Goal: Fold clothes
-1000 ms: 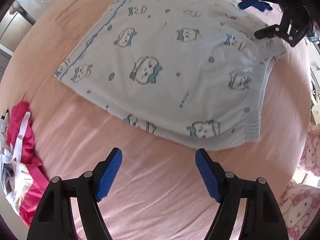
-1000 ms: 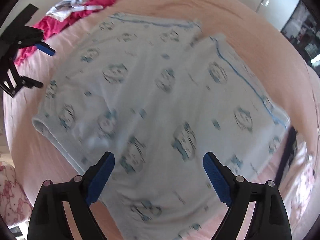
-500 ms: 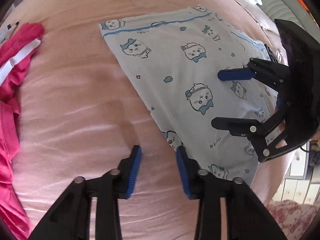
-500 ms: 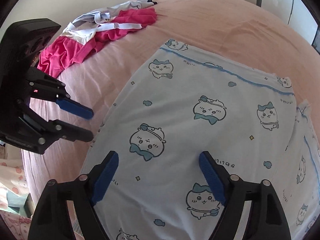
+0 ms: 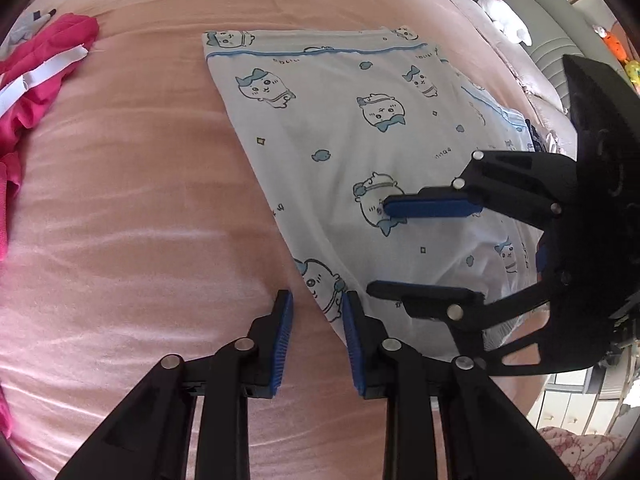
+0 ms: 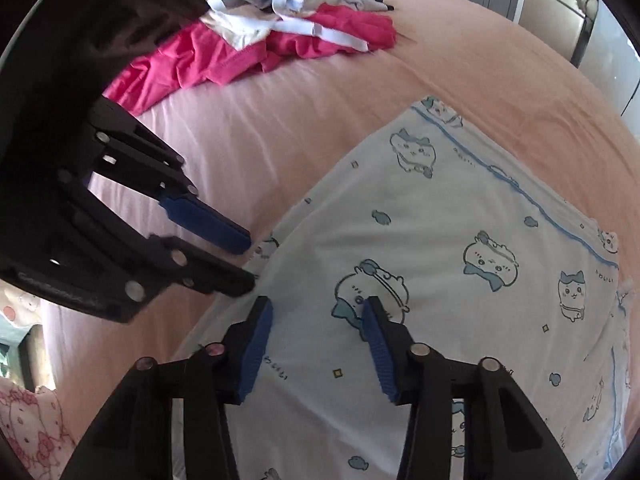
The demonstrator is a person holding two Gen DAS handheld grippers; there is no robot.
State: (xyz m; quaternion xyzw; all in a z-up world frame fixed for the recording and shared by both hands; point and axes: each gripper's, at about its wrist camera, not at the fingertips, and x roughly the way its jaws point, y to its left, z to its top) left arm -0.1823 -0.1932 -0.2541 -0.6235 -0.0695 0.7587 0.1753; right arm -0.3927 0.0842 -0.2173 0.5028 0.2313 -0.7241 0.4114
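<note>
A white garment (image 5: 340, 128) printed with blue cartoon animals and edged with a blue stripe lies flat on the pink bed sheet (image 5: 120, 220). My left gripper (image 5: 316, 300) is low at the garment's near left edge. Its blue pads stand a narrow gap apart, and the fabric edge runs between them. My right gripper (image 5: 378, 248) hovers just over the cloth beside it, fingers apart. In the right wrist view the right gripper (image 6: 317, 308) is open over the garment (image 6: 460, 240), straddling a printed animal. The left gripper (image 6: 247, 262) reaches in at the cloth's edge.
A heap of pink-red clothes with white straps (image 5: 36, 68) lies at the far left of the bed, also seen as the pink-red heap (image 6: 240, 56). A pink cartoon-print fabric (image 5: 580, 448) lies off the bed's near corner. A grey seat (image 5: 552, 40) stands beyond the bed.
Both grippers dropped close to the garment's near corner and came together. The fingers of both narrowed, the left around the fabric edge.
</note>
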